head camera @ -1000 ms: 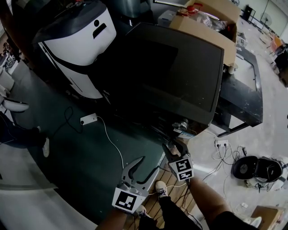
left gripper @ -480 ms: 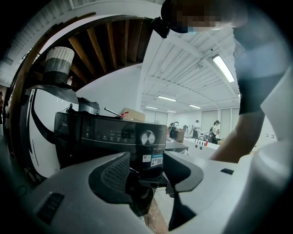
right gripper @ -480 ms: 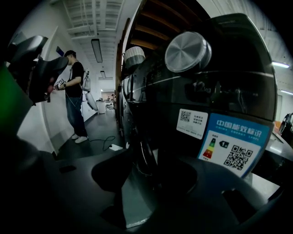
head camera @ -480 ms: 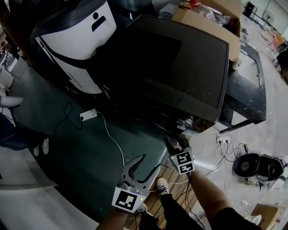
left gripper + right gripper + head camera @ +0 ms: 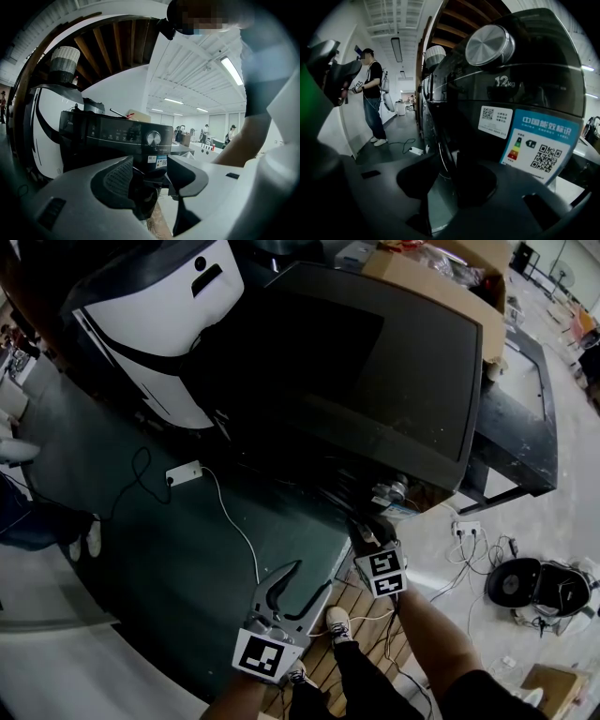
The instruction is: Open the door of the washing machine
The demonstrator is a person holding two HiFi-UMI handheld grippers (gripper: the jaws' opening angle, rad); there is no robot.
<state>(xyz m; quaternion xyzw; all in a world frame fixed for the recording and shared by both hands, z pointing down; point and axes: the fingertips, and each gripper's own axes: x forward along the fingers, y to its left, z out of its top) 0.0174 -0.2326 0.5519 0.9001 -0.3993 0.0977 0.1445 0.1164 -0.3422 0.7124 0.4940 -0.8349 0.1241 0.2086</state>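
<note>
Your right gripper [image 5: 447,180] has its jaws partly narrowed. They have just been closing, and the curved edge of the door [image 5: 440,150] stands between them, but a pale strip still shows between the left jaw and that rim, so the grip is not yet tight. Compared with one second ago, the head view shows this gripper closer to the front lower corner of the washing machine [image 5: 375,381]. Its jaws were then seen spread wide ahead of the marker cube [image 5: 380,570], and now they are tucked under the machine's front edge. Your left gripper [image 5: 305,582] hangs in almost the same place as before, over the green floor [image 5: 169,549] and well apart from the machine, with its jaws wide and nothing between them. Only the right gripper view shows you the door: it is on the front face, with the silver knob [image 5: 490,44] above it and the blue energy label [image 5: 539,145] at its right. This view also shows a person [image 5: 372,93] standing far at the left. The head view cannot see the front face, only the dark top, but it gives you the white appliance [image 5: 159,324] beside the machine and the power strip [image 5: 184,473] with its cable on the floor. The left gripper view shows the control panel from further away.
</note>
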